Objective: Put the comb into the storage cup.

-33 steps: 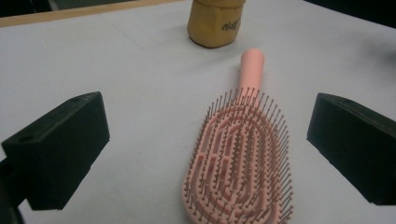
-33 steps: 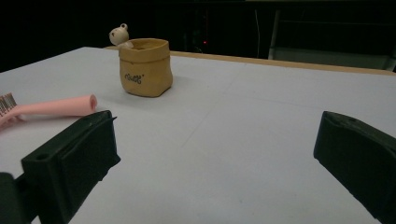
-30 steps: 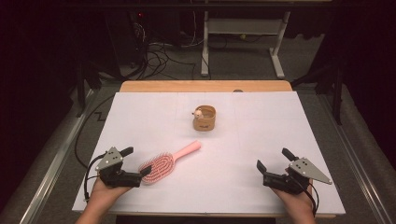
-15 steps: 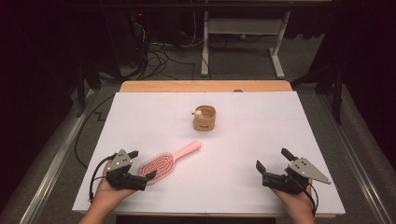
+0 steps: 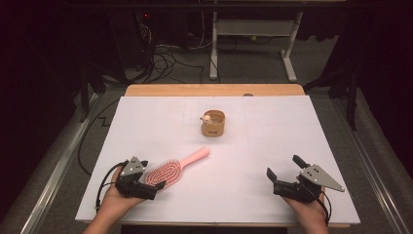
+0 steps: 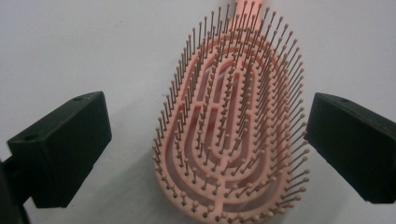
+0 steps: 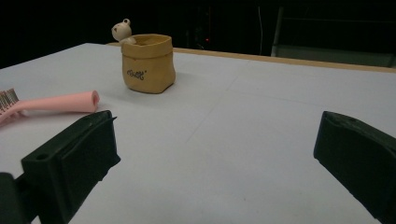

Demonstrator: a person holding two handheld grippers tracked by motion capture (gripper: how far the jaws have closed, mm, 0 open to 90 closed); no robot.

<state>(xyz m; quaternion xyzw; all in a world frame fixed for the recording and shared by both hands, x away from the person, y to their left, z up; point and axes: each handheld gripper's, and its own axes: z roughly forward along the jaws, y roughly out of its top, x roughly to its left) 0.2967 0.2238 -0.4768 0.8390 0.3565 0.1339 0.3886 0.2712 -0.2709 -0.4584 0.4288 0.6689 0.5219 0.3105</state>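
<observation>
The left gripper [image 5: 155,184] sits low near the table's front left corner, jaws spread wide and pointing right and away. The right gripper [image 5: 285,166] rests near the front right corner, jaws likewise parted, aimed left and away.

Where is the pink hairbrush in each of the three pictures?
High view: the pink hairbrush lies lower left, head at the left gripper.
Left gripper view: centre, bristles up, between the open jaws.
Right gripper view: handle at the left edge.
Shared landmark: the white table.
</observation>
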